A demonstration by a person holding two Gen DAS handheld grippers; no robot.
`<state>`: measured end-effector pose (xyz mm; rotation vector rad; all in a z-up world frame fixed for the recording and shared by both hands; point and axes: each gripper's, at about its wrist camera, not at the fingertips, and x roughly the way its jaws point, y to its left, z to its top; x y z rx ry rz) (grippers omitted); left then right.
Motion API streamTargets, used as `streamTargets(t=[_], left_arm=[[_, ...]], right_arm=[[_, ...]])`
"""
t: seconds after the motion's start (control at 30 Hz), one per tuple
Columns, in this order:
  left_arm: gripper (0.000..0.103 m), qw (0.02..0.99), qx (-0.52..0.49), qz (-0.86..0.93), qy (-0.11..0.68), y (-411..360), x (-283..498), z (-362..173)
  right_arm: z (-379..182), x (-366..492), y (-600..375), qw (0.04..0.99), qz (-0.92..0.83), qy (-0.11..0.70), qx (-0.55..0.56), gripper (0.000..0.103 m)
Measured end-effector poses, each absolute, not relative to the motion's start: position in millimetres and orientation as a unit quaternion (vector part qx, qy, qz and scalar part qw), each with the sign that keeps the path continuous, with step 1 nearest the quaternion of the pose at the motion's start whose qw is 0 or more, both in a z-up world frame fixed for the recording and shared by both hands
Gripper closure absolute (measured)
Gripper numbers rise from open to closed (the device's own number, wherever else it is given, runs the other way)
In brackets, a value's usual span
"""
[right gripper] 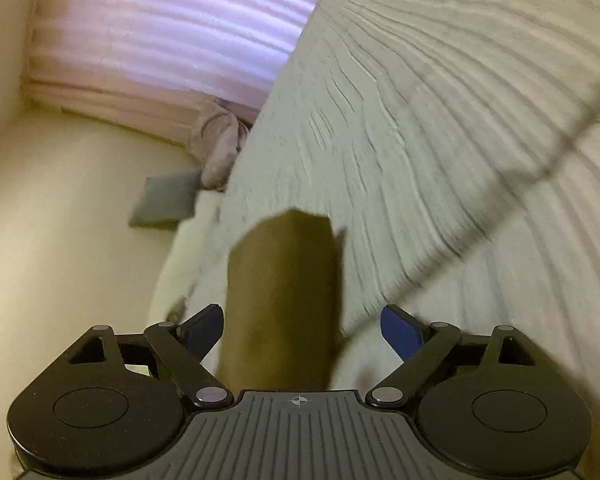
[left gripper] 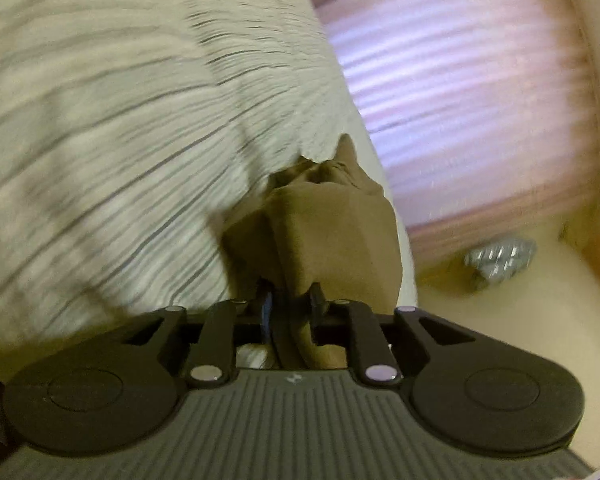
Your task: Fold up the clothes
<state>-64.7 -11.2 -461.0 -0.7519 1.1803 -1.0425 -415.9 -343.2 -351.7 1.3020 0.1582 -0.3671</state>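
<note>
The left claw (left gripper: 289, 300) is pinched tight on a bunch of soft brown cloth (left gripper: 324, 224); the right claw (right gripper: 302, 326) is spread wide, the brown cloth (right gripper: 281, 300) lying between its blue fingers (right gripper: 400, 330); underneath sits a pale striped wrinkly blanket (right gripper: 440, 140).

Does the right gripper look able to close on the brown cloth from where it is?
Probably yes. The right gripper is open, and the brown cloth already lies between its blue pads with nothing in front. The left gripper is shut on the same cloth.
</note>
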Motion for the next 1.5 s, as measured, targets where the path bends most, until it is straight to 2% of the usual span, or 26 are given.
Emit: streamTargets(t=[0.13, 0.2, 0.23, 0.27, 0.37, 0.4, 0.5, 0.63, 0.73, 0.77, 0.8, 0.83, 0.87, 0.9, 0.97, 1.1, 1.23, 1.3, 1.33, 1.37, 1.4, 1.5], left_arm=[[0.087, 0.640, -0.336, -0.457, 0.519, -14, -61, -463], [0.087, 0.636, -0.343, -0.456, 0.520, -14, -57, -462], [0.088, 0.635, -0.346, -0.455, 0.520, -14, -55, -462], [0.089, 0.634, -0.348, -0.455, 0.519, -13, -52, -461], [0.093, 0.628, -0.340, -0.474, 0.515, -13, -37, -453], [0.094, 0.628, -0.331, -0.482, 0.514, -14, -31, -449], [0.094, 0.625, -0.305, -0.506, 0.510, -17, -6, -434], [0.093, 0.630, -0.266, -0.514, 0.518, -18, 31, -423], [0.089, 0.639, -0.239, -0.505, 0.530, -16, 49, -424], [0.087, 0.631, -0.249, -0.502, 0.536, -14, 50, -428], [0.083, 0.624, -0.258, -0.499, 0.543, -11, 51, -432], [0.073, 0.622, -0.265, -0.497, 0.544, -7, 49, -435], [0.067, 0.622, -0.269, -0.497, 0.542, -3, 46, -437], [0.067, 0.622, -0.274, -0.497, 0.539, 2, 43, -438], [0.064, 0.620, -0.285, -0.497, 0.536, 10, 37, -442], [0.055, 0.615, -0.295, -0.504, 0.530, 12, 26, -451], [0.056, 0.612, -0.296, -0.504, 0.532, -1, 28, -455], [0.066, 0.612, -0.284, -0.518, 0.525, -11, 31, -449], [0.080, 0.612, -0.277, -0.526, 0.521, -17, 32, -446], [0.094, 0.612, -0.270, -0.535, 0.516, -23, 34, -442], [0.093, 0.612, -0.262, -0.543, 0.511, -28, 35, -438], [0.094, 0.612, -0.240, -0.566, 0.497, -46, 39, -427]], right_arm=[[-361, -382, -370, 0.771, -0.145, 0.084, 0.614, 0.015], [-368, -367, -381, 0.769, -0.138, 0.089, 0.618, 0.025], [-372, -359, -386, 0.768, -0.135, 0.092, 0.620, 0.027], [-372, -359, -383, 0.765, -0.137, 0.092, 0.623, 0.034], [-368, -369, -362, 0.755, -0.150, 0.091, 0.632, 0.067], [-366, -372, -355, 0.751, -0.155, 0.091, 0.635, 0.071], [-361, -382, -334, 0.740, -0.168, 0.090, 0.645, 0.073], [-355, -396, -305, 0.726, -0.185, 0.088, 0.657, 0.073], [-352, -398, -289, 0.734, -0.181, 0.119, 0.644, 0.066], [-349, -398, -289, 0.746, -0.179, 0.135, 0.627, 0.055], [-345, -400, -291, 0.759, -0.180, 0.149, 0.608, 0.050], [-340, -402, -295, 0.773, -0.177, 0.158, 0.588, 0.047], [-333, -407, -302, 0.786, -0.174, 0.157, 0.573, 0.039], [-327, -413, -310, 0.796, -0.170, 0.152, 0.560, 0.028], [-314, -422, -325, 0.818, -0.165, 0.146, 0.532, 0.024], [-304, -410, -351, 0.847, -0.140, 0.165, 0.486, 0.022], [-334, -372, -362, 0.835, -0.105, 0.213, 0.497, 0.021], [-357, -353, -367, 0.814, -0.087, 0.228, 0.527, 0.022], [-369, -348, -370, 0.803, -0.081, 0.223, 0.546, 0.022], [-375, -341, -375, 0.796, -0.078, 0.210, 0.562, 0.037], [-377, -341, -376, 0.792, -0.075, 0.197, 0.573, 0.080], [-372, -353, -371, 0.792, -0.069, 0.157, 0.586, 0.082]])
